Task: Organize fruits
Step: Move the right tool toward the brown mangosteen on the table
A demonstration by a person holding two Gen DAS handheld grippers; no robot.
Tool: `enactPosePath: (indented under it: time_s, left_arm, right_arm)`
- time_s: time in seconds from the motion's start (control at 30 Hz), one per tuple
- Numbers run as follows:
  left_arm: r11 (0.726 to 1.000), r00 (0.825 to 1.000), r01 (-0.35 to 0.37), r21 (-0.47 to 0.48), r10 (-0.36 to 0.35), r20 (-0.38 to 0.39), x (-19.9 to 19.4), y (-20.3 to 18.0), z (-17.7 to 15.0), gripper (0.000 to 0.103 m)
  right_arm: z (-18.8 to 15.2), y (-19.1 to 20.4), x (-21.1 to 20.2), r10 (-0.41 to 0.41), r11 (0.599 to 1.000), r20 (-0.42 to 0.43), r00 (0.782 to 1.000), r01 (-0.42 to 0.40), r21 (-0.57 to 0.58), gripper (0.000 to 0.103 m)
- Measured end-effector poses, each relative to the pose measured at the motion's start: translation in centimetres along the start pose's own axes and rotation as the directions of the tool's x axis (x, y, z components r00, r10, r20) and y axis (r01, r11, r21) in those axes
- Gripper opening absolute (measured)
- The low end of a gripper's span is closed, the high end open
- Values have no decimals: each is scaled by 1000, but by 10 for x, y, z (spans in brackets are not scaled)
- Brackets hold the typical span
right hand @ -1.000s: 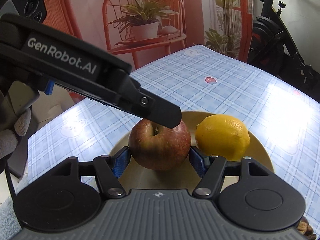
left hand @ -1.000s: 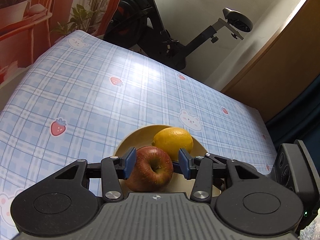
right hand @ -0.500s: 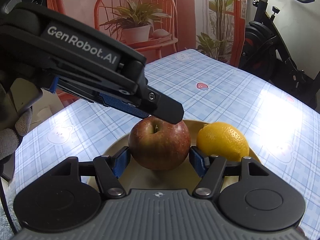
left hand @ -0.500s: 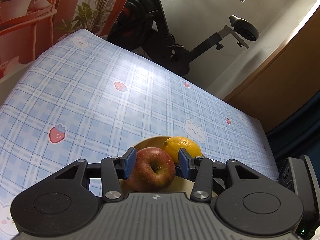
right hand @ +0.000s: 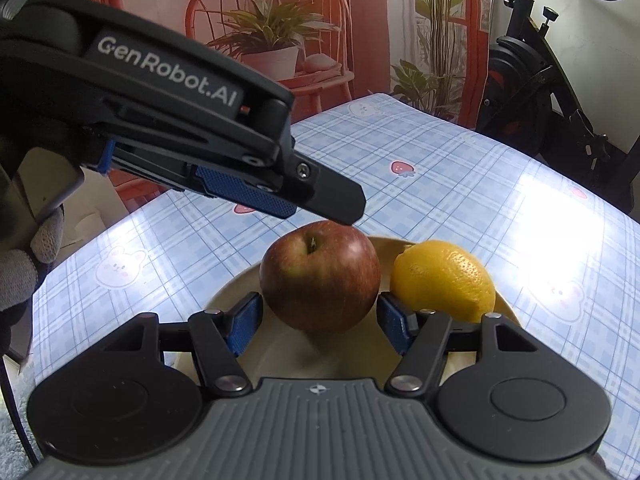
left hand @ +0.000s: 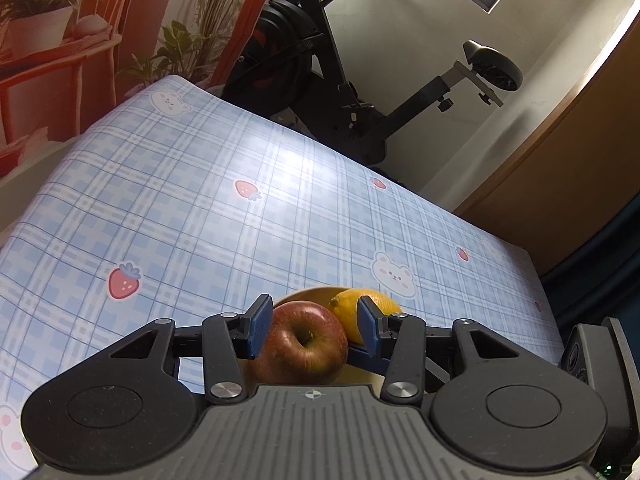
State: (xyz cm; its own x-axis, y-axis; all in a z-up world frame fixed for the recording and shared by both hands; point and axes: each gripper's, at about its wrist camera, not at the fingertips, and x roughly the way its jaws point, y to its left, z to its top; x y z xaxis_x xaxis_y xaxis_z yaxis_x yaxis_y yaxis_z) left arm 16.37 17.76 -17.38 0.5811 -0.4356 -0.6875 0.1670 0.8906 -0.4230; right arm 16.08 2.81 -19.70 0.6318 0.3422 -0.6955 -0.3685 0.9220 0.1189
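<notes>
The apple [right hand: 320, 280] sits on the plate [right hand: 236, 292], stem up, with the lemon [right hand: 442, 280] just beside it, on the right in my right wrist view. The fruit is close to round, so I see no long axis to line up with; what matters is which fingers bracket it.

In the right wrist view the apple lies straight ahead of my right gripper [right hand: 320, 322], its widest part just beyond the two blue pads. The fingers [right hand: 242, 326] are spread to either side, and I see gaps between pads and skin, so nothing is pinched. The right pad stands close to the lemon, between it and the apple.

My left gripper [left hand: 312, 330] comes at the same apple [left hand: 302, 346] from above and the left: its camera looks down on the stem hollow, with the fingers [left hand: 258, 330] spread on both flanks. From this low angle I cannot be sure whether the pads touch the skin; in the right view its tip hangs just over the top of the apple, seemingly clear.

I judge the right gripper the nearer, level with the apple on the plate. The plate stands on the blue checked counter [left hand: 200, 200], the lemon [left hand: 352, 312] on the far side from the left camera.
</notes>
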Motion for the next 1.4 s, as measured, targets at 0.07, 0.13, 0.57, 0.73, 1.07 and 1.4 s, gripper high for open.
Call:
enactPosePath:
  time_s: [0.07,0.13,0.57,0.73,1.07,1.4]
  left_arm:
    - [1000,1000,-13,5,13,6,-3,-2,0,48]
    - [1000,1000,-28,13,28,13,-8,-4,-1,48]
    - [983,985,-150,104,140,96,-30,-39,-9,48]
    - [969,976,-191,154,171,136,-32,-62,-16,48]
    - [947,975,-190,258,150,166,-22,-109,-35,49]
    - [943,989,-130,306,104,101,1,-130,-47,49]
  right_arm:
    - [-1,0,-3,3,1000,4,1000,-3,2,66]
    - [-3,0,-8,6,1000,10,1000,-6,4,66]
    - [-19,-11,-59,-4,1000,91,996,3,14,66]
    - [-34,-30,-89,-45,999,121,992,41,35,66]
    - [-68,-82,-142,-157,977,145,977,133,167,66]
    - [-87,-94,-154,-158,976,111,981,138,169,66]
